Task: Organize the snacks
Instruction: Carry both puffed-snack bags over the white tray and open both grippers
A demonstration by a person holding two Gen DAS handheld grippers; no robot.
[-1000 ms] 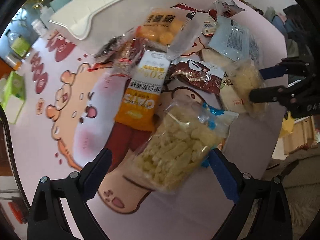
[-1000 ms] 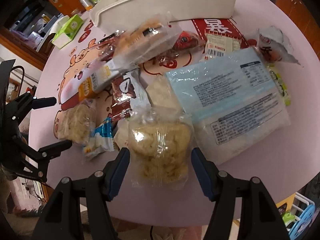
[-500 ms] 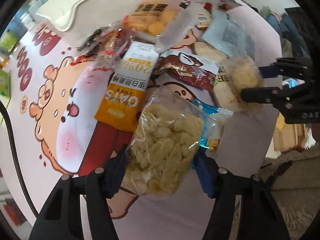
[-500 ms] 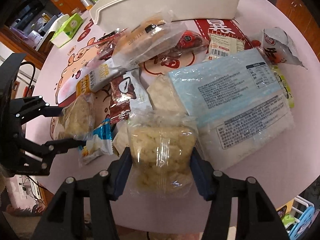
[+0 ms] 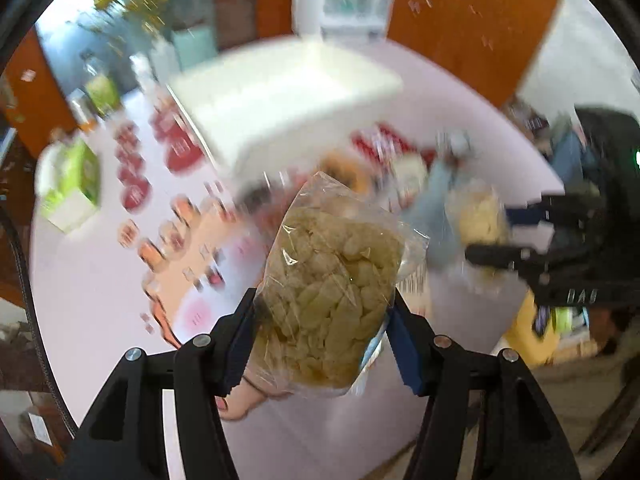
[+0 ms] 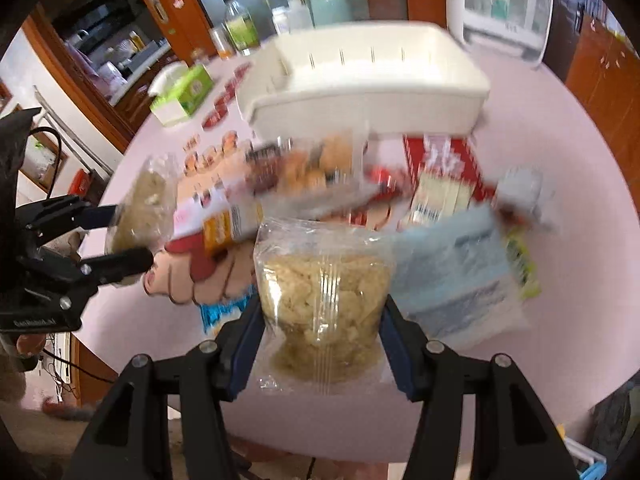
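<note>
My left gripper (image 5: 322, 344) is shut on a clear bag of yellow puffed sticks (image 5: 332, 280), held up above the pink table. My right gripper (image 6: 321, 348) is shut on a clear bag of pale crumbly snack (image 6: 324, 292), also lifted off the table. Each wrist view shows the other gripper with its bag: the right gripper (image 5: 516, 236) at the right edge, the left gripper (image 6: 116, 236) at the left edge. A white tray (image 6: 360, 100) stands at the back of the table, blurred in the left wrist view (image 5: 288, 96). Loose snack packs (image 6: 320, 176) lie between tray and grippers.
A large pale blue pack (image 6: 452, 276) and an orange oats pack (image 6: 228, 224) lie in the pile. A green tissue box (image 6: 184, 92) sits at the back left, with bottles (image 6: 240, 28) behind it. A white appliance (image 6: 504, 12) stands behind the tray.
Both grippers closed on their bags and lifted them off the table. Both views have tilted up, so the tray and the room behind now show.
</note>
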